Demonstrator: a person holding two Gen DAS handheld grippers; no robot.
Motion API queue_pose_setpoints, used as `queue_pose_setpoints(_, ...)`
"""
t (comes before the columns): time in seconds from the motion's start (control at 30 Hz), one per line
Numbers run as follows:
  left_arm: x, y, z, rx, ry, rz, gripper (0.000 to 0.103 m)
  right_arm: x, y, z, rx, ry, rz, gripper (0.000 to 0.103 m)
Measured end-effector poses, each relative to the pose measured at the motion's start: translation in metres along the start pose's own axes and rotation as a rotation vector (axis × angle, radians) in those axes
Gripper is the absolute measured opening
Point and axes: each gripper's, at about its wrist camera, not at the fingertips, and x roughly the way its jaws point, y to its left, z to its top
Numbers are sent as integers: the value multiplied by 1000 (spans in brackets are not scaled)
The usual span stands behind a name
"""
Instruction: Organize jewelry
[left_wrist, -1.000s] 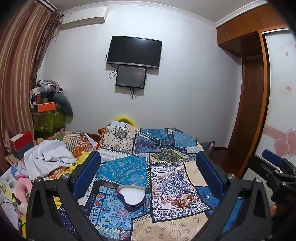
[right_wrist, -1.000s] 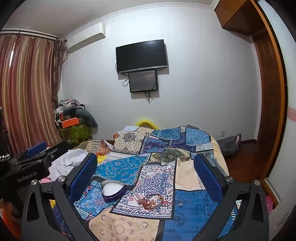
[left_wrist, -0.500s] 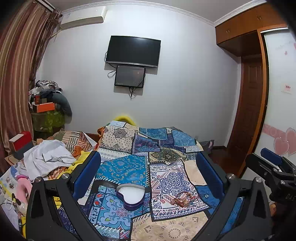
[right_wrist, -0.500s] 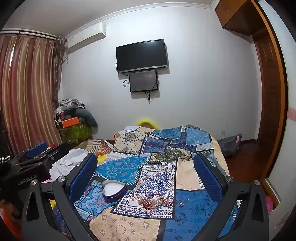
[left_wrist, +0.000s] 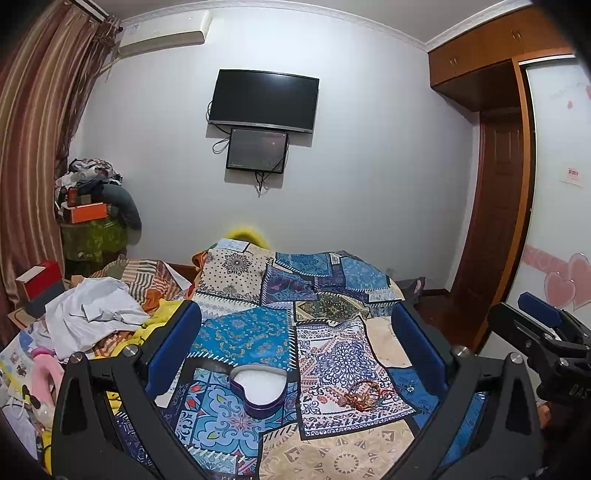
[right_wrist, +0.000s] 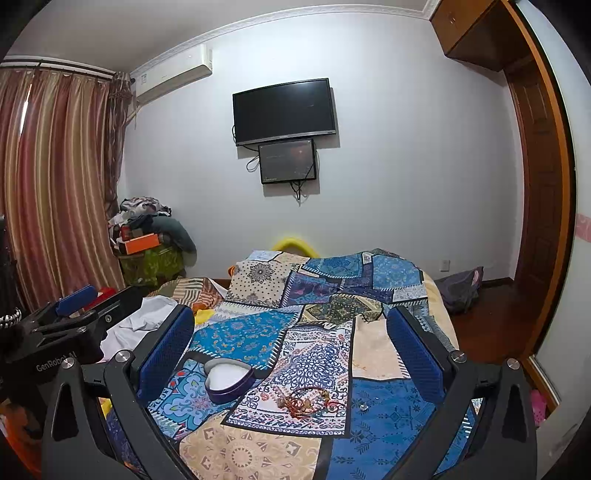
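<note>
A patchwork bedspread (left_wrist: 243, 336) covers the bed; the jewelry pile (left_wrist: 364, 394) and the heart-shaped box (left_wrist: 258, 387) lie between both grippers' wide-apart fingers.

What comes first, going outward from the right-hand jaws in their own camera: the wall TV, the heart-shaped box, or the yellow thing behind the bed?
1. Heart-shaped box, on the quilt, lower left.
2. Yellow thing, past the bed's far end.
3. Wall TV, up on the back wall.
</note>
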Motion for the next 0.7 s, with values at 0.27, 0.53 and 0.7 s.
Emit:
queue_pose_setpoints(0.27,-1,0,0,0,-2,2,103,0,3,0,-2,3,0,103)
queue_pose_setpoints(0.53,-3,0,-1,7,-4,2,103,1,3,0,-1,3,0,103)
queue_pose_setpoints(0.7,-3,-1,1,7,-5,-1,103,0,3,-1,1,6,1,103)
